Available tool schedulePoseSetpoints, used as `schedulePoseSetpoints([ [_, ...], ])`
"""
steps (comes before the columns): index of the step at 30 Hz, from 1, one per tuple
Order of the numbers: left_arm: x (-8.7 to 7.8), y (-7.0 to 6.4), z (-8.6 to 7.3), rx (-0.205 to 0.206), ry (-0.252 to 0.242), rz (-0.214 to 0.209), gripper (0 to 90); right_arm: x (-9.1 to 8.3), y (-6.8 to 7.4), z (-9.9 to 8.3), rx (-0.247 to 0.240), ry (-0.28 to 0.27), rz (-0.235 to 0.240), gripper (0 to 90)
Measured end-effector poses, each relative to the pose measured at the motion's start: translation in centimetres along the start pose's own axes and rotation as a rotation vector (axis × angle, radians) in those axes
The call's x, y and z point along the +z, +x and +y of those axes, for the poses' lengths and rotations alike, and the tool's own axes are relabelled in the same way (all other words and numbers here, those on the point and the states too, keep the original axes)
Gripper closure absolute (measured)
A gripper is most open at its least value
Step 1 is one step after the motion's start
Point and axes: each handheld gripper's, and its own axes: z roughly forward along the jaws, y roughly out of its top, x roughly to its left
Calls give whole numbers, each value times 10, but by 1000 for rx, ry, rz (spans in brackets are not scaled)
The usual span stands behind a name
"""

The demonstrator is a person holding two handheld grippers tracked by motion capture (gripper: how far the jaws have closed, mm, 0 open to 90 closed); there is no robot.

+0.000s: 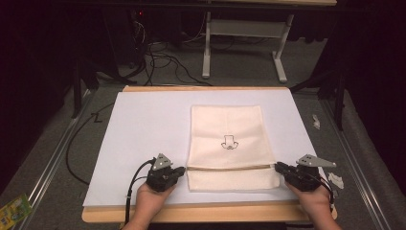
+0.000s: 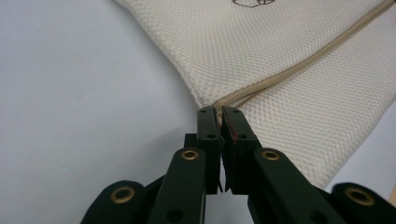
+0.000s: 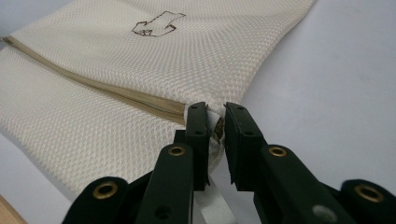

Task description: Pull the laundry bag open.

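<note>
White sheet point(image 1: 143, 139) covers the table; cream mesh bag point(image 1: 229, 129) lies flat just right of centre, long axis running away from the person, small printed mark near its middle. Tan zipper line point(image 1: 230, 167) crosses the bag side to side near the near end, so it sits square between the two tools. Left gripper point(image 1: 178, 171) is at the zipper's left end, jaws nearly closed on the bag's edge seam there point(image 2: 217, 109). Right gripper point(image 1: 280, 167) is at the right end, pinching the corner fabric and a white tag point(image 3: 212, 128). Both equally near; my guess is any pull would go along the zipper axis, outward.
</note>
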Motion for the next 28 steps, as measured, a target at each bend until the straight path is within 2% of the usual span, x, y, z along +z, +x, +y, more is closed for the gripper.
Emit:
schedulePoseSetpoints([
  [2,0,0,0,-2,-8,10,852,0,0,0,-11,-9,2,764],
  [4,-3,1,1,-18,-26,15,770,-1,1,1,-20,-26,11,689],
  [7,-9,2,4,-26,-87,32,651,-2,4,4,-31,-66,14,574],
  [9,-15,4,5,-22,-133,69,571,-4,4,7,-34,-105,17,470],
  [11,-22,8,7,2,-171,138,483,-5,3,9,-38,-138,-11,364],
  [15,-41,28,10,51,-189,289,302,-12,-12,14,-5,-190,-88,205],
  [17,-56,40,10,43,-182,404,271,-18,-21,14,2,-197,-144,149],
  [18,-67,48,9,14,-209,427,250,-23,-27,13,12,-195,-183,152],
  [19,-75,53,7,-15,-226,425,244,-29,-33,12,32,-204,-217,149],
  [20,-79,57,5,-28,-227,423,230,-33,-38,9,40,-213,-226,144],
  [23,-85,64,2,-36,-200,431,171,-40,-46,4,56,-223,-251,133],
  [28,-81,64,3,-50,-187,395,111,-35,-43,7,31,-229,-238,116],
])
